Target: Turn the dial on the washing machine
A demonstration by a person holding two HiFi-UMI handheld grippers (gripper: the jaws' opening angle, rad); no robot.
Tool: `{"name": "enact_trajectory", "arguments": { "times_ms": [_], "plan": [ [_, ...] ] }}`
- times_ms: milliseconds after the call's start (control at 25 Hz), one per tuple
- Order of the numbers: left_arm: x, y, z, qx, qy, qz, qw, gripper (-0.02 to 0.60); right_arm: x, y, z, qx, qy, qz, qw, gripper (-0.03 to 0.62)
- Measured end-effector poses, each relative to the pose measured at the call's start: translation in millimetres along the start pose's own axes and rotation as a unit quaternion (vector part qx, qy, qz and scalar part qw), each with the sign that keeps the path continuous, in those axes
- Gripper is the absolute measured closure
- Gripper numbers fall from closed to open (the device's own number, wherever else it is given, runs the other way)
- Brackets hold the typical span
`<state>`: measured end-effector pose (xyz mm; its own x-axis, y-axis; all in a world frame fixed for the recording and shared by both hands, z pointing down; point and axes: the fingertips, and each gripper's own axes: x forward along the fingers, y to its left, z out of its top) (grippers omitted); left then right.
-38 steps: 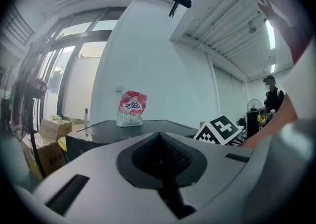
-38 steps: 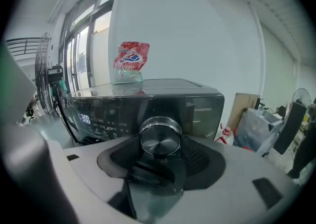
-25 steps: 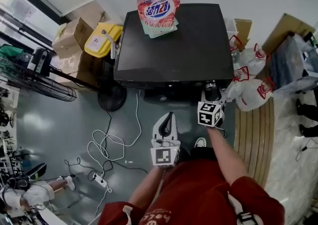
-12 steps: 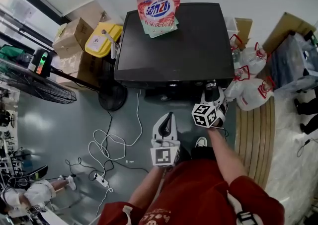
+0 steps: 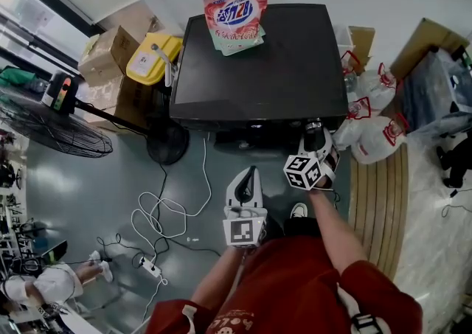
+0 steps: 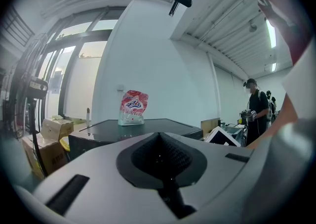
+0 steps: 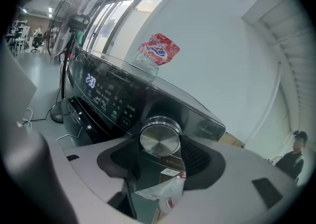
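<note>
Cardboard box point(image 5: 110, 52), yellow tub point(image 5: 153, 58): closed, contents unseen. Right gripper point(image 5: 316, 133) clamped on dial point(image 7: 160, 139); lit display point(image 7: 90, 80) in right gripper view only. Left gripper point(image 5: 250, 174) jaws together, empty

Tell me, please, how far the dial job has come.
Done: the right gripper is closed on the silver dial of the washing machine. In hand: the turn itself. Left: finishing it and letting go; how far it has turned cannot be told. The left gripper is shut, away from the machine.
</note>
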<state>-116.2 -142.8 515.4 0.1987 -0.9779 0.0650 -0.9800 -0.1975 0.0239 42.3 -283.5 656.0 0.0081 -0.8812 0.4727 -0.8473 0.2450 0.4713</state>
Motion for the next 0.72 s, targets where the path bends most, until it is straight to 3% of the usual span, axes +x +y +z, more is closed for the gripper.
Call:
{"name": "enact_trajectory", "arguments": {
  "times_ms": [360,720],
  "plan": [
    [-4,-2,-2,-0.003,0.001,0.001,1.0000,0.572,-6,1,-1,0.021,-0.004,0.018,1.000,0.301],
    [-4,0,-2,-0.008,-0.004,0.006,0.9999,0.572,-18,17,-17,0.054,0.008,0.065,0.996,0.281]
  ]
}}
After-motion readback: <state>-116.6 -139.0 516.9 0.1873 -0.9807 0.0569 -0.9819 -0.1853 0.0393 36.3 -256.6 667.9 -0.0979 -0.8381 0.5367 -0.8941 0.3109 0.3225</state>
